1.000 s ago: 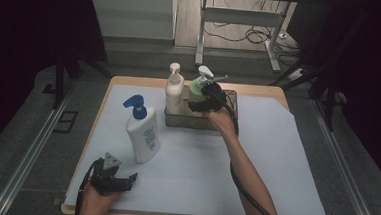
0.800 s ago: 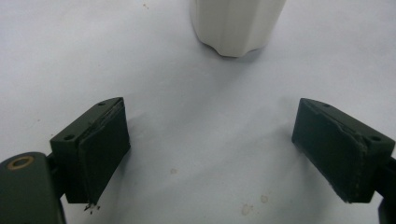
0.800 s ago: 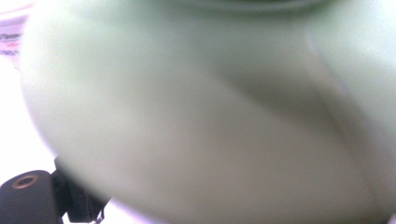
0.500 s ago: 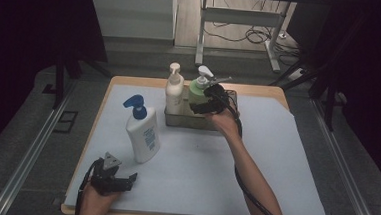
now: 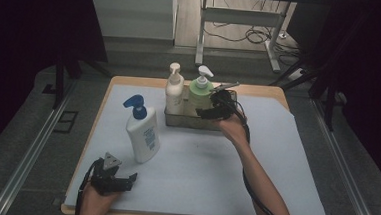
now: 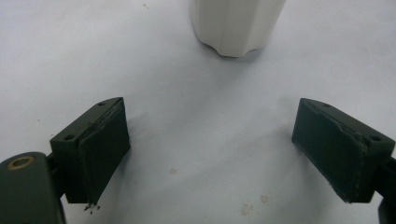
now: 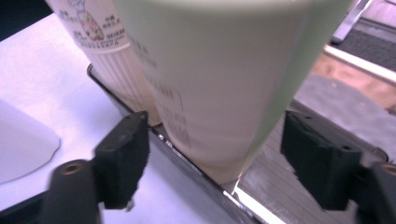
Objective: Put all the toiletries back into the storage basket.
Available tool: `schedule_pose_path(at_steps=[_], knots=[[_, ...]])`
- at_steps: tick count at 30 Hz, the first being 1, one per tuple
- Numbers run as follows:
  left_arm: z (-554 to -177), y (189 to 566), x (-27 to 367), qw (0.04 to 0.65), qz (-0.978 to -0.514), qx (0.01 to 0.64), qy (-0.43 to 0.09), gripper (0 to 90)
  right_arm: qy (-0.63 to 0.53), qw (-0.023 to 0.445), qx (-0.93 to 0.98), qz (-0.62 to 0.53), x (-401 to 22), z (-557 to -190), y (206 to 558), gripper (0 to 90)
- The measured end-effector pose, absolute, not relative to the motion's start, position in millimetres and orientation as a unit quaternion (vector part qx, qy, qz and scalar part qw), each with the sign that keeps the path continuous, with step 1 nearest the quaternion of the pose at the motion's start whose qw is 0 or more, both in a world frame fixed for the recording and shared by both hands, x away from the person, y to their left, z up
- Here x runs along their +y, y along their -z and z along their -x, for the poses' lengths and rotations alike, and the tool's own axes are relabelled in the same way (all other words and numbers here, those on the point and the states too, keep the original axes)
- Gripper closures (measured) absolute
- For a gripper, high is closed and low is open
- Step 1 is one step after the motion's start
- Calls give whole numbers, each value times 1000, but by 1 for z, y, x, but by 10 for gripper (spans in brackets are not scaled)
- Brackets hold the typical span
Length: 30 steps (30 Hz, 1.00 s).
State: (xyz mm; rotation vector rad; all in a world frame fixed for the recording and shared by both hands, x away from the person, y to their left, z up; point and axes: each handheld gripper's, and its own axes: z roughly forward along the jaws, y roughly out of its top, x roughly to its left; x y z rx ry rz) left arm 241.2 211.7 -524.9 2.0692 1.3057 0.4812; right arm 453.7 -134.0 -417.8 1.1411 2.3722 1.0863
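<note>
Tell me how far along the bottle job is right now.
Done: the cream bottle and green bottle stand in the metal tray. In hand: the right gripper has been closing around the green bottle, pads not yet touching. Left: the blue-pump bottle stands outside the tray; the left gripper is open.

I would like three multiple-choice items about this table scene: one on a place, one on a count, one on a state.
1. Where does the green bottle stand?
A. in the metal tray
B. on the bare paper
C. on the floor

2. How many pump bottles are on the table?
A. two
B. three
C. four

3. How is the left gripper?
A. shut on a bottle
B. open, holding nothing
C. shut on a cloth

Key: 1 A, it stands in the tray beside the cream bottle. 2 B, these two plus the blue-pump bottle. 3 B, its jaws stand wide apart over the white sheet.
</note>
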Motion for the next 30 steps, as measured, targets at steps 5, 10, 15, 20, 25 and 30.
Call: schedule_pose_path(at_steps=[5, 10, 15, 20, 25, 30], knots=[[-241, 525, 212, 318, -787, 496, -183, 107, -378, 141, 826, -394, -143, -449, 422, 382], [-241, 525, 212, 318, -787, 497, -183, 107, -374, 140, 830, -389, -150, -447, 426, 547], [-241, 525, 212, 318, -786, 497, -183, 107, -363, 163, 824, -404, -156, -446, 426, 746], [-241, 525, 212, 318, -787, 496, -183, 107, -360, 179, 816, -416, -160, -449, 426, 861], [-241, 525, 212, 318, -787, 496, -184, 108, -359, 195, 805, -430, -162, -456, 429, 900], [-241, 525, 212, 318, -787, 497, -183, 108, -353, 198, 800, -444, -161, -464, 435, 900]])
